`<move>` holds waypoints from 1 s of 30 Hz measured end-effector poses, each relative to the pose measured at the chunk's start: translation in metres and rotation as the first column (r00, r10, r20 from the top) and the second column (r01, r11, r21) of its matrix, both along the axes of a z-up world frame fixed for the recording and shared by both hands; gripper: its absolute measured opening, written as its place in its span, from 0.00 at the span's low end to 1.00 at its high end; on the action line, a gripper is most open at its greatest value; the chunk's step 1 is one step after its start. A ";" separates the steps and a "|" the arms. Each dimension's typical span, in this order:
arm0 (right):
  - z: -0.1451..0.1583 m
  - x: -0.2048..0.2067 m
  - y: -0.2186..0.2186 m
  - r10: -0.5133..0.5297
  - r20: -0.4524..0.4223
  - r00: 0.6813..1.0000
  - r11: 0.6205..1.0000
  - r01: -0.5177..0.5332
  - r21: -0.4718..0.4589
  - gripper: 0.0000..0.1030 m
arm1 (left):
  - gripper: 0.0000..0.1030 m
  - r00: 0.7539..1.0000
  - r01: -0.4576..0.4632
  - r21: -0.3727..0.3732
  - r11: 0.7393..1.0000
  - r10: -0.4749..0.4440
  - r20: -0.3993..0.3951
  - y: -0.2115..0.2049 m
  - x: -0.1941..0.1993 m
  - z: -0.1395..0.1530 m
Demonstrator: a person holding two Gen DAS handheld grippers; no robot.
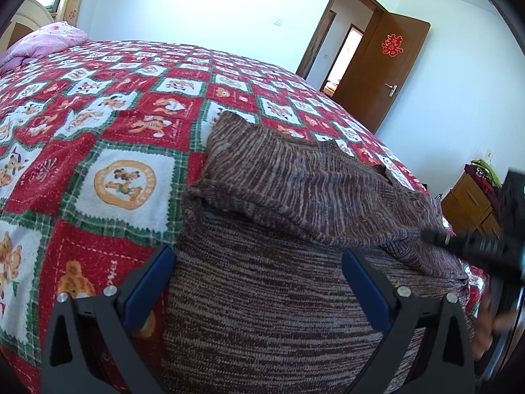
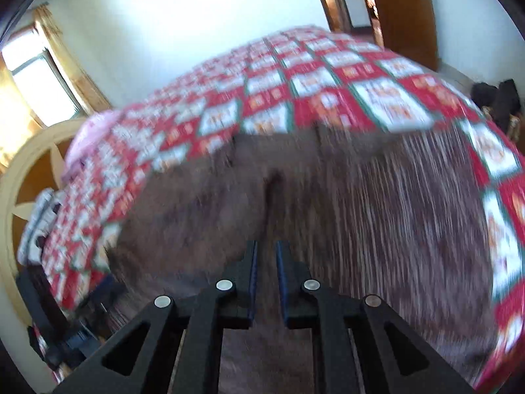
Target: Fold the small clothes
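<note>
Left gripper (image 1: 257,259) wide open, hovering over brown knit sweater (image 1: 295,262) on the patterned bedspread (image 1: 98,131); right gripper (image 2: 265,256) nearly closed, grip unclear from blur. Mid-fold, one flap over; next likely needs grabbing near edge

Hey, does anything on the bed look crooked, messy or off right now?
Nothing looks damaged or spilled. The brown knit sweater is only part folded: one flap lies askew across its body, its edge running diagonally, with a bunched corner toward the checked bedspread. The right wrist view is too blurred to add detail.
</note>
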State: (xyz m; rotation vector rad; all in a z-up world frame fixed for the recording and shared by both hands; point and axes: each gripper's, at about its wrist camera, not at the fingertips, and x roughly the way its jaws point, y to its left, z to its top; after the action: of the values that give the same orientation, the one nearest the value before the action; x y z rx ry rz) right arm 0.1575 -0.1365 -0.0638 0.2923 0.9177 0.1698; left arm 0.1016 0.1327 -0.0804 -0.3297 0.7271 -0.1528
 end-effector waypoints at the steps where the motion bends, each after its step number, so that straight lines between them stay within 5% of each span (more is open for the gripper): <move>1: -0.007 -0.002 0.007 0.011 -0.008 1.000 1.000 -0.011 -0.006 0.11 | 1.00 1.000 -0.001 0.002 1.000 0.001 0.000 0.000 0.000 0.000; 4: -0.011 -0.002 0.036 0.075 0.038 0.996 0.996 -0.074 -0.042 0.12 | 1.00 1.000 -0.001 0.002 1.000 0.001 0.000 0.000 0.000 0.000; 7: -0.015 0.008 0.059 0.171 0.026 0.985 0.984 -0.172 0.049 0.12 | 1.00 1.000 -0.001 0.003 1.000 0.001 0.000 0.000 0.000 0.000; 10: -0.020 0.008 0.066 0.196 0.013 0.981 0.980 -0.196 0.045 0.12 | 1.00 1.000 -0.001 0.002 1.000 0.001 -0.001 0.000 0.000 0.000; 14: -0.025 0.001 0.045 0.212 -0.087 0.973 0.956 -0.188 0.225 0.12 | 1.00 1.000 -0.002 0.003 1.000 0.002 0.001 0.000 0.000 0.000; 22: 0.012 -0.003 0.036 0.083 0.076 0.994 0.982 -0.095 0.161 0.12 | 1.00 1.000 -0.003 -0.010 1.000 0.003 0.008 0.000 -0.002 -0.001; 25: -0.020 0.020 0.047 0.096 -0.047 0.994 0.989 -0.090 0.116 0.12 | 1.00 1.000 -0.003 -0.003 1.000 0.003 0.008 0.000 -0.002 -0.001; 30: -0.014 0.006 0.042 0.097 -0.056 0.994 0.989 -0.090 0.117 0.12 | 1.00 1.000 -0.002 -0.003 1.000 0.002 0.008 0.000 -0.001 -0.001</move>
State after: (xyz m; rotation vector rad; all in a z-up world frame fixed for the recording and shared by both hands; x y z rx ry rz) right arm 0.1636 -0.0949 -0.0776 0.3620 0.9847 0.3019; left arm 0.1002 0.1326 -0.0816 -0.3329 0.7191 -0.1533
